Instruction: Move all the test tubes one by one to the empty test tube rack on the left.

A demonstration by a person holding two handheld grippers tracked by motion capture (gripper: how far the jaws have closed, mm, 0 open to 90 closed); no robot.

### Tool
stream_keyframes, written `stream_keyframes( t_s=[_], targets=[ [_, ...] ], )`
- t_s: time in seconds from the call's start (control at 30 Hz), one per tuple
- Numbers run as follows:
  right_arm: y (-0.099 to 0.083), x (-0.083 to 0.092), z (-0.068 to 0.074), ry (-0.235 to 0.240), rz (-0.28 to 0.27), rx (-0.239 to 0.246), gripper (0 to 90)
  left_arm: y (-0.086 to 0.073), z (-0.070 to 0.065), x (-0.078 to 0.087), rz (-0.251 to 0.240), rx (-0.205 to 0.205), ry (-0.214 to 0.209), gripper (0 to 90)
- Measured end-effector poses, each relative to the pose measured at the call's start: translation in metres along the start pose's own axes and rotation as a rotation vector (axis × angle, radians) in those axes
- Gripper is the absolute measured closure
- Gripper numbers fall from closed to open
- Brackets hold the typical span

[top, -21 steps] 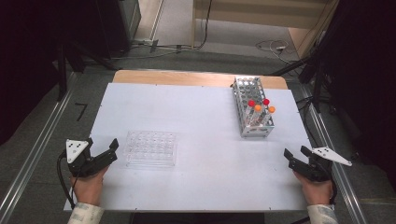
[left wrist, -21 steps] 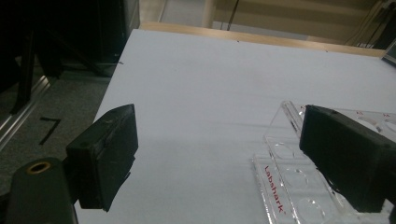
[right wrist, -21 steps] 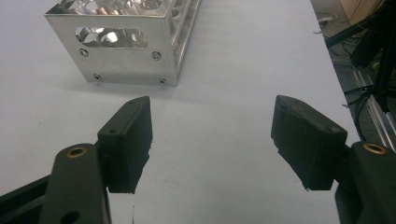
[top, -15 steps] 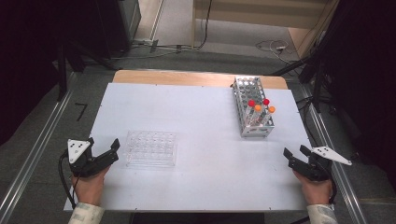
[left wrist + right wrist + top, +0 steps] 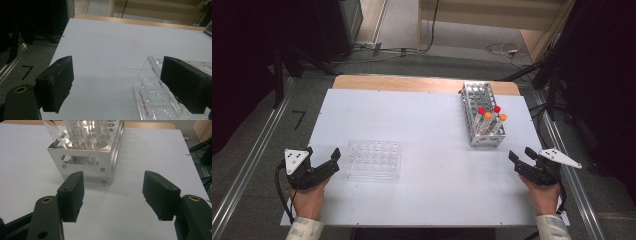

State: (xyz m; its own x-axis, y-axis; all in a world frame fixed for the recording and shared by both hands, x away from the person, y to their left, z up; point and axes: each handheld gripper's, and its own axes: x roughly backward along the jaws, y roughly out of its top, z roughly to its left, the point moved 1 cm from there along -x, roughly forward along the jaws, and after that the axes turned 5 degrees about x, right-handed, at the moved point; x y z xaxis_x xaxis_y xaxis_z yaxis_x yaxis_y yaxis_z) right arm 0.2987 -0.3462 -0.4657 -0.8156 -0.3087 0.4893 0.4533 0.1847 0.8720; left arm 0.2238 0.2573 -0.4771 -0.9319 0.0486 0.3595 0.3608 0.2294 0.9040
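My left gripper (image 5: 322, 153) rests open at the white table's front left, held in a hand, nothing between its jaws. Just to its right lies a clear plastic well rack (image 5: 374, 159). In the left gripper view that clear rack (image 5: 149, 98), marked with red lettering, has its near corner beside the right jaw of the gripper (image 5: 120, 85). My right gripper (image 5: 522, 154) stands open at the front right, empty. A metal tube rack (image 5: 482, 114) with red-capped and orange-capped tubes stands just beyond it. In the right gripper view the metal rack (image 5: 85, 162) sits ahead of the open gripper (image 5: 115, 195).
The white table top (image 5: 422, 125) has a wooden strip along its far edge. Metal rails run along the floor on both sides. Cables and dark equipment stand beyond the table.
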Motion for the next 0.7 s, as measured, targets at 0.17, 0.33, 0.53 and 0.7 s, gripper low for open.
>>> stream_keyframes(
  t_s=[0.17,0.33,0.53,0.7],
  targets=[
    [0.009,-0.008,0.001,0.006,-0.021,0.001,34.8,0.0,-0.001,0.0,0.002,-0.003,0.003,12.1],
    [0.018,-0.019,0.005,0.014,-0.032,0.013,37.8,0.0,-0.001,0.0,0.002,-0.003,0.006,12.1],
    [0.028,-0.033,0.013,0.026,-0.042,0.048,44.6,0.0,-0.001,0.0,-0.001,-0.002,0.007,12.2],
    [0.032,-0.044,0.018,0.028,-0.051,0.059,51.6,-0.001,-0.001,0.0,0.001,-0.003,0.009,12.2]
  ],
)
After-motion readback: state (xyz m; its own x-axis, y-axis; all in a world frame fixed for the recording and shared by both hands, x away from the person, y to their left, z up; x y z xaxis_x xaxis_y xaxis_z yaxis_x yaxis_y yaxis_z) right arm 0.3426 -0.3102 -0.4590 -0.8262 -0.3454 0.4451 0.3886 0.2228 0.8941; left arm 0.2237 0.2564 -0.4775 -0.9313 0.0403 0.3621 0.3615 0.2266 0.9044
